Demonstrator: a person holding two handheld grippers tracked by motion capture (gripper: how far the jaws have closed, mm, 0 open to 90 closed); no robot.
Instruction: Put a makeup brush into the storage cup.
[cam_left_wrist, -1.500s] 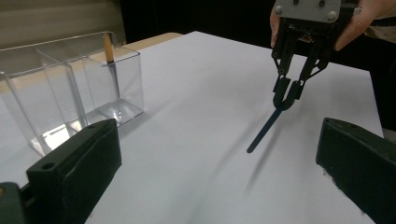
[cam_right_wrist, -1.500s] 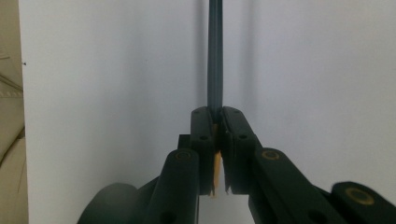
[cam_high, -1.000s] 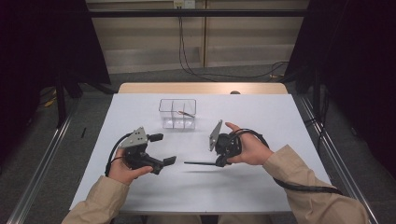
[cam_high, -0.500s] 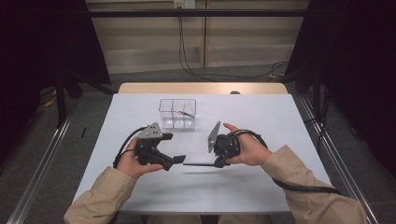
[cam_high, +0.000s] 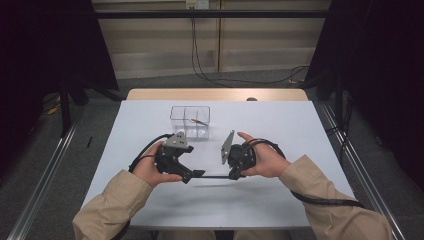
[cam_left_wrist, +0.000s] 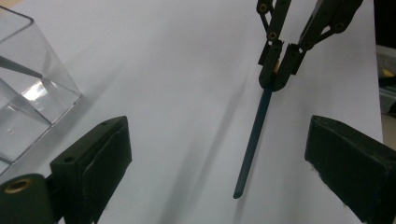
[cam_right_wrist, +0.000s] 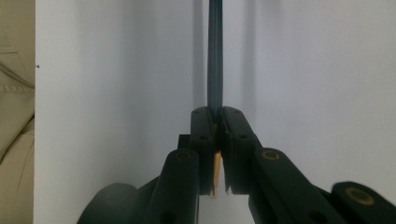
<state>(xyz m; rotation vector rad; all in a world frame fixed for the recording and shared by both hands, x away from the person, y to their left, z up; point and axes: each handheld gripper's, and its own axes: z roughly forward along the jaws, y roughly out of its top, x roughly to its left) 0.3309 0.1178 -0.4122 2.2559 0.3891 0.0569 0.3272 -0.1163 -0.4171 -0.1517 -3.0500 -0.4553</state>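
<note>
My right gripper (cam_high: 233, 175) (cam_right_wrist: 218, 114) is shut on one end of a thin dark blue pencil (cam_high: 215, 176) (cam_right_wrist: 215, 56), which sticks out level to the left above the white table. An orange stub shows between its pads. My left gripper (cam_high: 194, 163) (cam_left_wrist: 219, 158) faces it, open, and its jaws have just been closing a little. The pencil's (cam_left_wrist: 254, 135) free end lies between those jaws without touching either pad. In the left gripper view the right gripper (cam_left_wrist: 278, 77) grips the pencil's far end.
A clear compartmented box (cam_high: 172, 117) (cam_left_wrist: 51, 79) stands behind the left gripper, with a thin brown stick (cam_high: 199, 121) (cam_left_wrist: 18, 69) leaning in it. The white table top (cam_high: 280, 125) stretches around both hands. Black cables trail from both grippers.
My left hand has moved right, towards the pencil's free end, and its gripper now faces the right gripper. The right hand and the pencil have stayed put.
</note>
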